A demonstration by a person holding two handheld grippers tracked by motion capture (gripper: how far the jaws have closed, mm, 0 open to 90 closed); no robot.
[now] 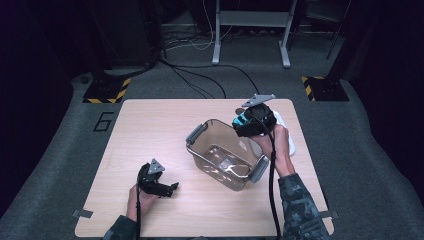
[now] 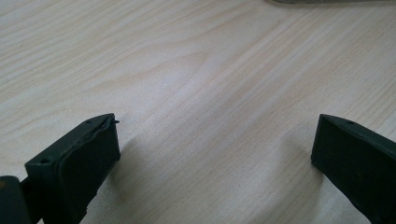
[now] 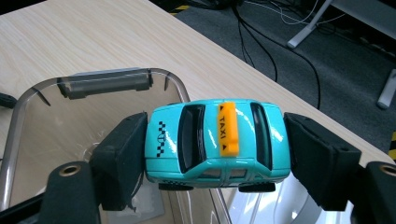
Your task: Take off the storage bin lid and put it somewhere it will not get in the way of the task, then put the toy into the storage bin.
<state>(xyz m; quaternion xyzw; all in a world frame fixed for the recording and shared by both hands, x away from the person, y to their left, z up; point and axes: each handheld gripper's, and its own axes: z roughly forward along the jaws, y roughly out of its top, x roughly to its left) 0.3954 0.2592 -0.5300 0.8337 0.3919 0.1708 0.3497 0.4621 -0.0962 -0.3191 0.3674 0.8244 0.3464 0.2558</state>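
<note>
So the right gripper (image 3: 217, 154) has its jaws clamped on a teal toy taxi (image 3: 217, 140), one pad on each bumper, holding it over the near rim of a clear plastic box (image 1: 222, 150). The left gripper (image 1: 159, 186) sits low on the table (image 2: 196, 70), jaws spread wide with just bare wood between them.
</note>
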